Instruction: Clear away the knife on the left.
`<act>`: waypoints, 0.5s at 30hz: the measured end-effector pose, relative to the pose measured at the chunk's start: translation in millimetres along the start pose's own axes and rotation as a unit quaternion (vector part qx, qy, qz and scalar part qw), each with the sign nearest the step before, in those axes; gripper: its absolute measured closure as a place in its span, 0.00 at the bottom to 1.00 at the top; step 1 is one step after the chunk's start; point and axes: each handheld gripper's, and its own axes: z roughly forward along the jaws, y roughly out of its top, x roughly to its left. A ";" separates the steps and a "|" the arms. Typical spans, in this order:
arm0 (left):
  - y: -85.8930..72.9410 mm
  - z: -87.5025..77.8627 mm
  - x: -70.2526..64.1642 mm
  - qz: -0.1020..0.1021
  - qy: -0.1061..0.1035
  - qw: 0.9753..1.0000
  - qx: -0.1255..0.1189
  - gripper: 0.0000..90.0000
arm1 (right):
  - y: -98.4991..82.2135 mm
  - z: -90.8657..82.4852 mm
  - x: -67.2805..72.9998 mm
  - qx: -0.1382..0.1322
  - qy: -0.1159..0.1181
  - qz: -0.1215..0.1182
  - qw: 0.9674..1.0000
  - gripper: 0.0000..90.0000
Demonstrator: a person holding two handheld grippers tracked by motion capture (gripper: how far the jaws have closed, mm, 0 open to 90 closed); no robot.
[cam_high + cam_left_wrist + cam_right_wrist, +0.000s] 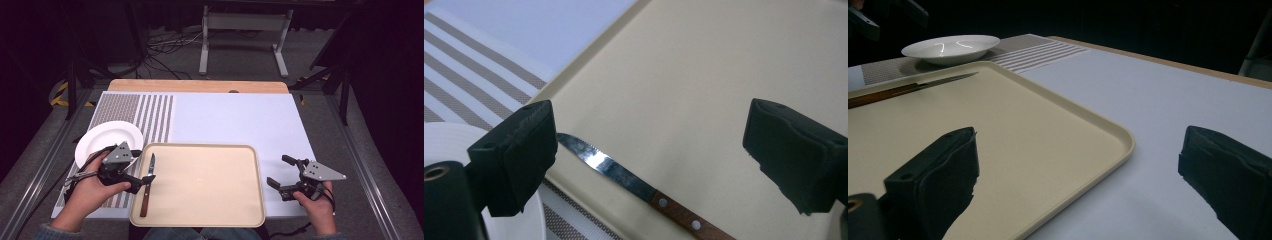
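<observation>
A beige tray (200, 185) lies at the table's near middle. On its left side rests a knife (146, 189) with a wooden handle, blade pointing away from me. My left gripper (143, 166) hovers open just over the blade; in the left gripper view the knife (624, 175) lies below and between the spread jaws of that gripper (651, 130). My right gripper (278, 171) is open beside the tray's right edge, holding nothing. The right gripper view looks between its jaws across the tray's corner (1098, 120) to the knife (913, 87).
A white plate (107, 140) sits on the striped left part of the mat (150, 117), just behind my left hand. It appears again as the plate (950, 47) beyond the tray. The plain white mat (235, 117) stretches behind and right of the tray.
</observation>
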 end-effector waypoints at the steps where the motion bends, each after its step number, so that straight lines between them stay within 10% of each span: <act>1: 0.0 0.0 0.0 0.000 0.000 1.000 0.000 0.09 | 0.0 0.0 0.0 0.000 0.000 0.000 1.000 0.04; 15: -38.7 -22.8 9.0 -0.016 0.024 0.995 -0.096 0.08 | -0.3 0.2 0.2 0.002 0.000 0.000 1.000 0.04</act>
